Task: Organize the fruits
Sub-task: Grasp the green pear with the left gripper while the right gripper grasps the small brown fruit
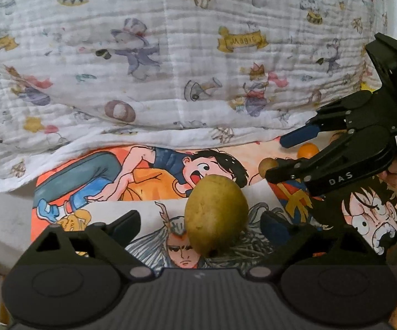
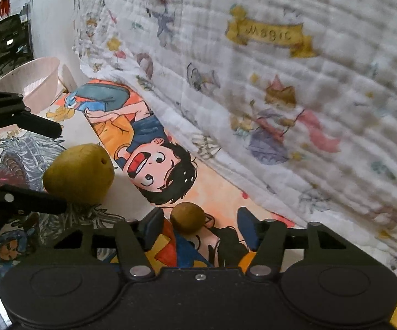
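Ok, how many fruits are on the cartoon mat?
3 clearly: a big yellow-green fruit inside the open left gripper, a small brown fruit inside the open right gripper, and an orange beside that gripper. Others may sit hidden at frame edges.

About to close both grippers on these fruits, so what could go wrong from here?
The large yellow-green fruit sits off-centre between the open left gripper fingers; closing may push it sideways. The small brown fruit is round and may roll from the open right gripper. The grippers work close together and could collide.
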Tool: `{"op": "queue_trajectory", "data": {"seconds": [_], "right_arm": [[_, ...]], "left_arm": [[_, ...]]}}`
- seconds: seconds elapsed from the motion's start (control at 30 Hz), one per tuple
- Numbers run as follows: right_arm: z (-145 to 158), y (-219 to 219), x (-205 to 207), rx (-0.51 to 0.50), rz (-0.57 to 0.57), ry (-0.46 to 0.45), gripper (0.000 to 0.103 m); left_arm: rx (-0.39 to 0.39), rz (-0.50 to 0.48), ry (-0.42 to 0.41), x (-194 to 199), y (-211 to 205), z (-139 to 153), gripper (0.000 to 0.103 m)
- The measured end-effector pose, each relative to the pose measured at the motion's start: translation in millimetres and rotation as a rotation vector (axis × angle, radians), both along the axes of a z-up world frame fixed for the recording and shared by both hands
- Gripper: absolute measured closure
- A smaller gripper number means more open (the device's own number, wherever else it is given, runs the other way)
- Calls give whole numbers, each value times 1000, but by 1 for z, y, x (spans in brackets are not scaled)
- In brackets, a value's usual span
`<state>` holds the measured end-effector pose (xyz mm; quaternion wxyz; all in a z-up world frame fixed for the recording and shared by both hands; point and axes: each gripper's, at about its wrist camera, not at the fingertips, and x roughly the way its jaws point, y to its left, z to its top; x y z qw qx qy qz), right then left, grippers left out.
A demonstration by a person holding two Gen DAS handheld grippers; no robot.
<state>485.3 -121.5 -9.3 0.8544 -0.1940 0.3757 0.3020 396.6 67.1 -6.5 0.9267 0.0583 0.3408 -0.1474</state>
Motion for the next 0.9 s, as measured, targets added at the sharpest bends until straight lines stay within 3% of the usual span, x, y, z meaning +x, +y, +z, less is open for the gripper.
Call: {"op": "queue_trajectory", "data": {"seconds": [0.63, 0.9], "right_arm": [[-12, -4, 9, 79, -13, 71, 69], [-11, -4, 5, 97, -20, 44, 71]], "left_arm": [[-44, -39, 37, 16, -6, -12, 42], [-50, -24, 34, 14, -9, -11, 45]]}}
